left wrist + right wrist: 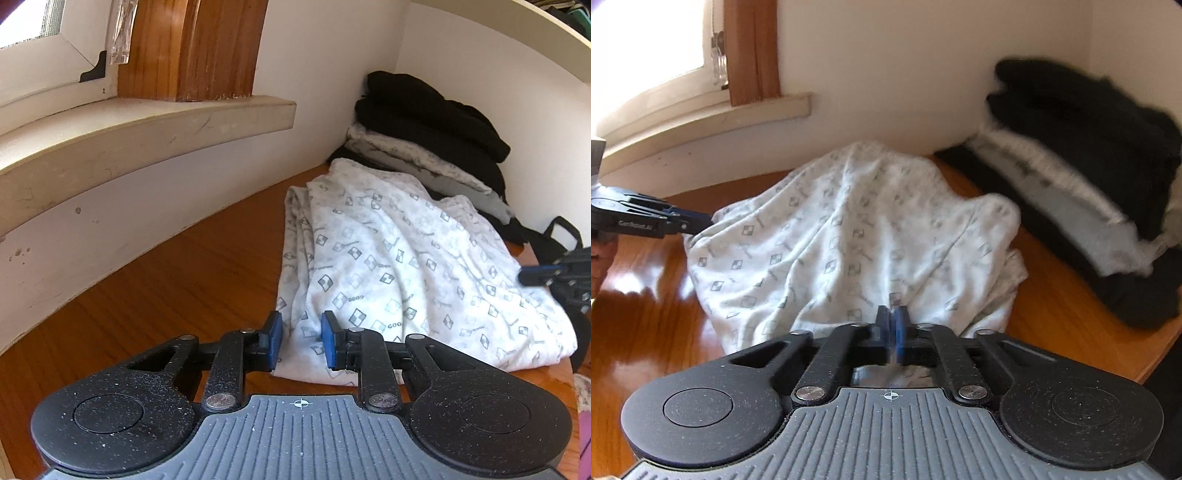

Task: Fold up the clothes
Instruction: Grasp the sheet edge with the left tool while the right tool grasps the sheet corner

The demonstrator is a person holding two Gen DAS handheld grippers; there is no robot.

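- left gripper (pixel 301 341): jaws partly apart, blue pads (pixel 275 339) either side of the near-left corner of the white patterned garment (pixel 388 258); cloth sits in the gap, pads not visibly pressing on it
- right gripper (pixel 893 330): jaws together, clamped on a pinch of the white patterned garment at its near edge; cloth bunches up just ahead of the tips
- garment lies spread and wrinkled on the wooden table (pixel 166 288), straight ahead of both grippers, grey checker print on white
- from the right wrist view the left gripper shows at far left, tips at the garment's left edge; part of a hand (pixel 598 266) just below it
- stack of folded clothes (pixel 432 133): beyond the garment, ahead and right of the left gripper, in the wall corner; black on top, light grey layers under, black at the bottom
- window sill (pixel 147 129) ahead-left, above the table; wooden window frame (pixel 192 48) on it
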